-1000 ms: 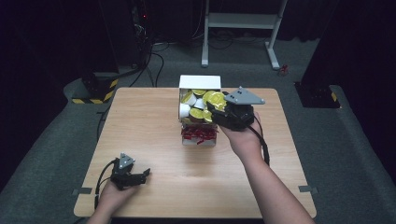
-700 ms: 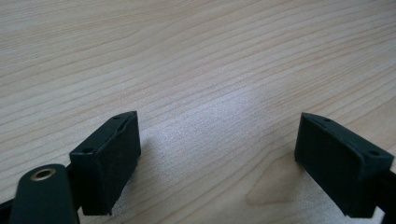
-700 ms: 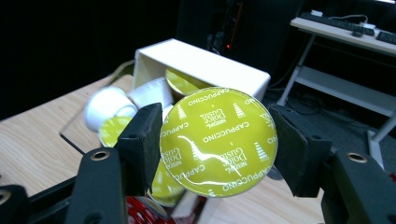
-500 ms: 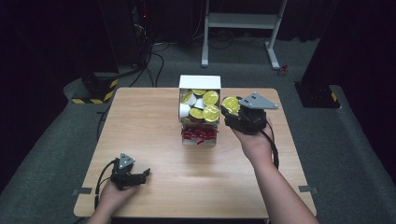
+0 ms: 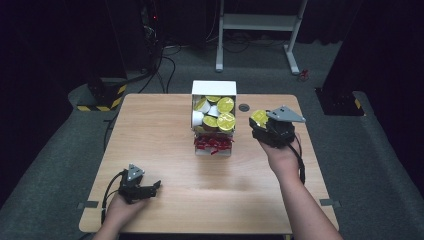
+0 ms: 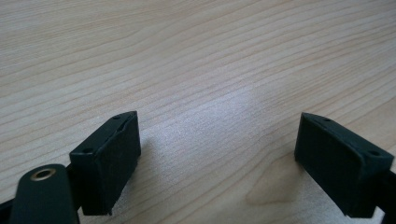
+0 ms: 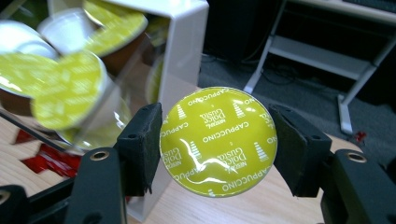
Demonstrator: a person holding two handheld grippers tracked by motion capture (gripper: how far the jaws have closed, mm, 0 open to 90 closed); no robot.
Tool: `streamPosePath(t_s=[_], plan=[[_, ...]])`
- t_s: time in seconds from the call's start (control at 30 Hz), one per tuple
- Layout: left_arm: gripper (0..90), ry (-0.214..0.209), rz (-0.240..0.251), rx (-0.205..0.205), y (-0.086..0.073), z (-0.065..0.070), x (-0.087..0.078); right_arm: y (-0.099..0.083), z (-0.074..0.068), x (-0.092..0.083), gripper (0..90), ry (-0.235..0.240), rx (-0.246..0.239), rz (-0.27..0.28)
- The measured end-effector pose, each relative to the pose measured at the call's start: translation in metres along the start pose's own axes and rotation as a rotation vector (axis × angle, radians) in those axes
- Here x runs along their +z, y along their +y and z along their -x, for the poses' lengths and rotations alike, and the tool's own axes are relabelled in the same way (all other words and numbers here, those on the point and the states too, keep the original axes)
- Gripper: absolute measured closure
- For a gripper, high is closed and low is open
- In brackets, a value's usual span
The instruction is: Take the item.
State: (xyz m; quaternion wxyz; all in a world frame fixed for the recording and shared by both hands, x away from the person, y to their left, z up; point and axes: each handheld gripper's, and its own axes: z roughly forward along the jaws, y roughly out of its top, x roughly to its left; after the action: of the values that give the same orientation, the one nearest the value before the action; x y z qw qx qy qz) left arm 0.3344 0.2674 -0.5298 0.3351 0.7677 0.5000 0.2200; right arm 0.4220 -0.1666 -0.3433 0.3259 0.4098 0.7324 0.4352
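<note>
Fingers (image 7: 144, 149) of your right gripper (image 7: 217, 144) pinch the capsule (image 7: 218, 141) by its rim, right of the box (image 5: 214, 89); tilt and it may slip. Left gripper (image 6: 219, 158) rests open on the worktop (image 5: 150, 130).

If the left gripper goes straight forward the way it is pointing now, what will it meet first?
Probably nothing: the left gripper lies low over the bare wooden table, jaws open, with only tabletop ahead. In the high view it points right, well short of the capsule box.
</note>
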Motion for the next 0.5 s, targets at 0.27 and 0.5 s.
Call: streamPosePath(t_s=[0.27,0.5], plan=[[14.8,0.000,0.000,0.000,0.000,0.000,0.000,-0.020,0.014,0.015,38.6,-0.045,0.030,-0.045],[14.9,-0.001,0.000,0.000,0.000,0.000,0.000,-0.037,0.023,0.031,38.6,-0.068,0.046,-0.101]])
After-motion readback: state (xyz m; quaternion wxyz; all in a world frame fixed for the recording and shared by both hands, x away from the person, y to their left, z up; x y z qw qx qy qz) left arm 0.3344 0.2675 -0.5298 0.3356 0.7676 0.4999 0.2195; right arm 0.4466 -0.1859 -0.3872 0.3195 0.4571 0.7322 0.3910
